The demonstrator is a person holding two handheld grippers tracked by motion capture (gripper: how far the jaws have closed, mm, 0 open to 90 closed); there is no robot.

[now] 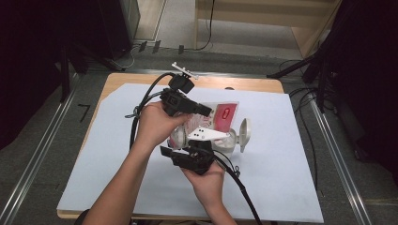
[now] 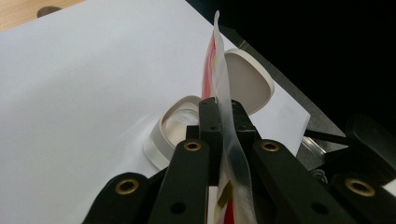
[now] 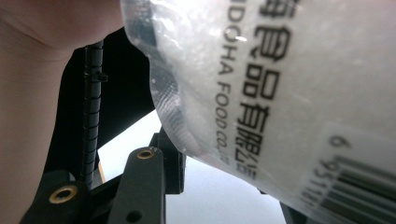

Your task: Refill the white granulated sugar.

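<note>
Forearms come in from the bottom of the high view, and the right gripper (image 1: 202,140) sits nearest, its jaws partly apart around the lower end of a clear plastic food pouch (image 1: 217,120); whether its pads press the pouch I cannot tell. Up close the pouch (image 3: 299,88) shows black print and a barcode. Farther on, the left gripper (image 1: 205,110) pinches the pouch's flat upper edge (image 2: 227,126), jaws closed tight on it. Beneath and beyond lies a white plastic container (image 2: 175,128) on the white sheet (image 1: 281,154), its hinged lid (image 1: 244,132) flipped open beside it.
</note>
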